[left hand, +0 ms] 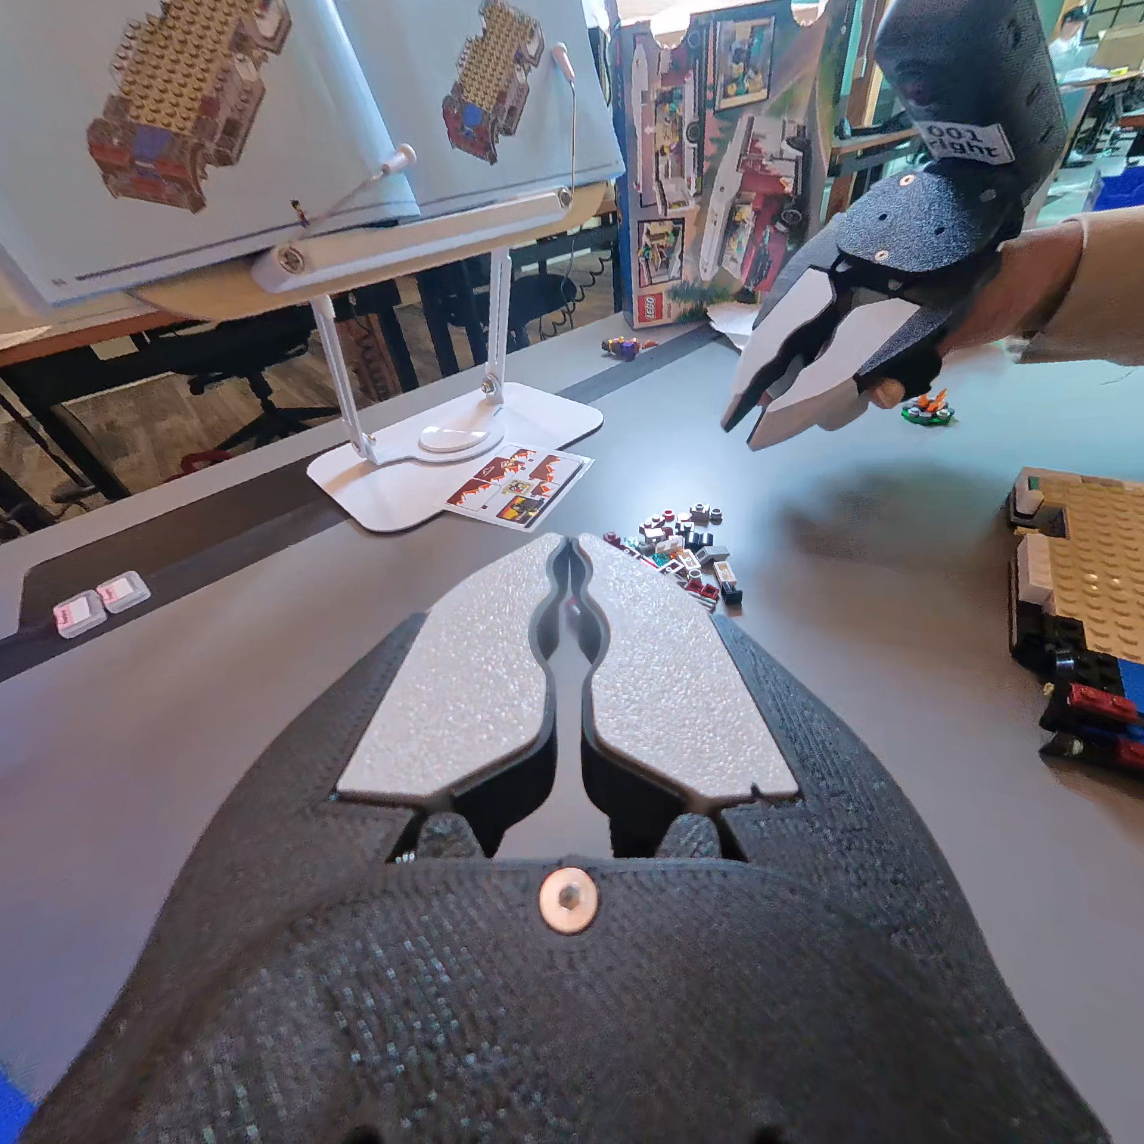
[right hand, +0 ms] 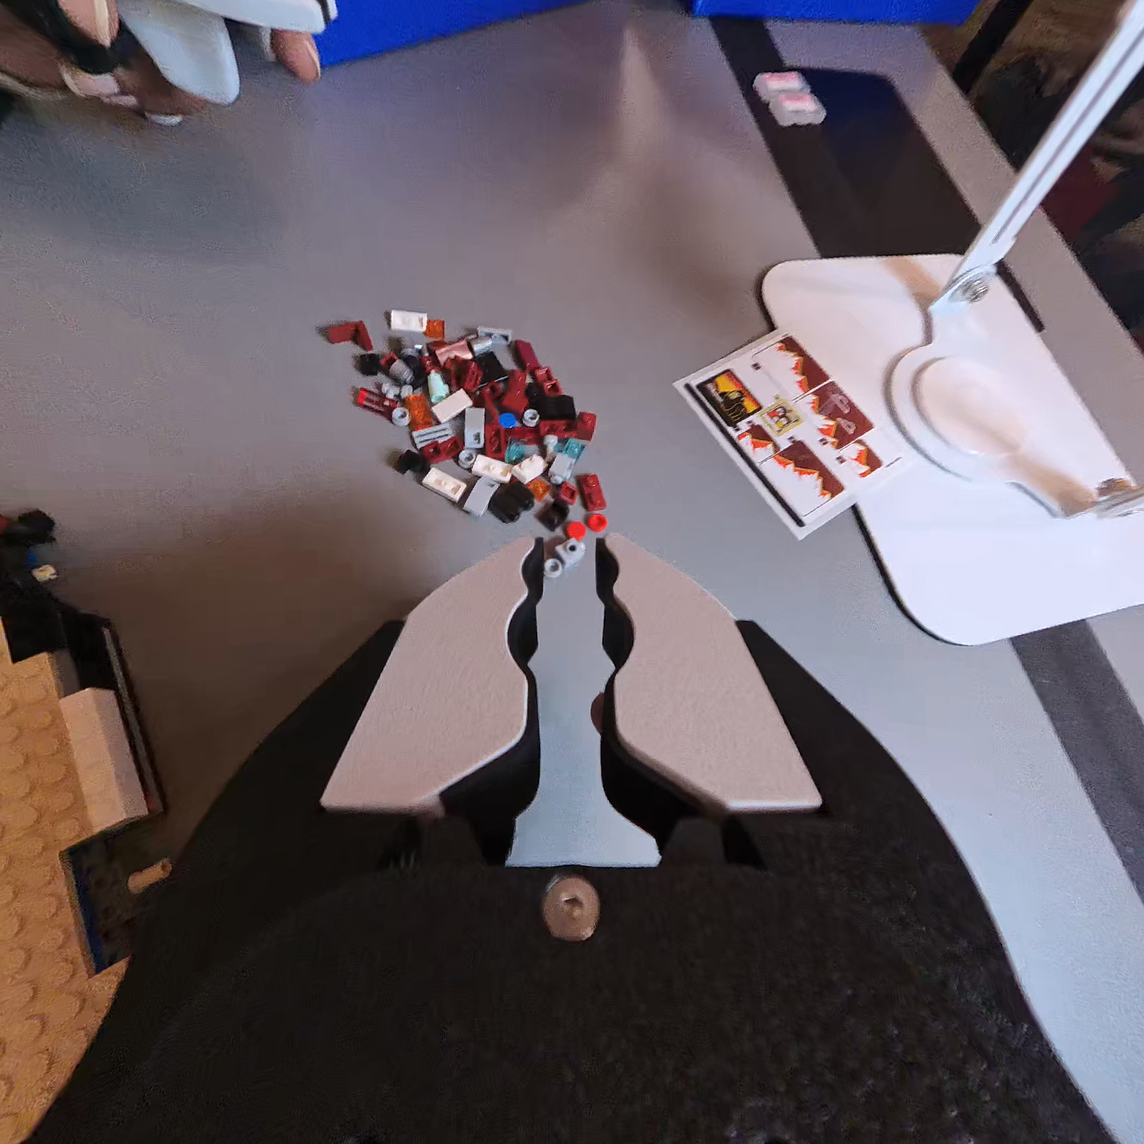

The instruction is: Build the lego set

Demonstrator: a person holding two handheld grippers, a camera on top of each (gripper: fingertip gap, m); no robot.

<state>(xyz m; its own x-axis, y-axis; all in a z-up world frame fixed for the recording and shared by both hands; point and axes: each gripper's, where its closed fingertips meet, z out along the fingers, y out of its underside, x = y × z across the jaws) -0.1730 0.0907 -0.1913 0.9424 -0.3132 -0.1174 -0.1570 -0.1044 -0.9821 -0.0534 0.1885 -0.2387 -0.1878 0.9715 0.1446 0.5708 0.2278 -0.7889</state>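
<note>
Right tongs (right hand: 569, 541) narrowly parted and empty over the edge of the brick pile (right hand: 476, 421); left tongs (left hand: 572, 541) pressed shut, upper left in the right wrist view.
A small grey brick (right hand: 571, 551) lies on the tabletop (right hand: 186, 309), framed between the right tips, untouched. It is stubby, so its long axis is unclear. Risk: the slim gap could knock it, or catch the round grey stud (right hand: 553, 567) just beside it.

A loose heap of small toy bricks (right hand: 476, 421), mostly dark red, lies on the grey table (right hand: 186, 309).
</note>
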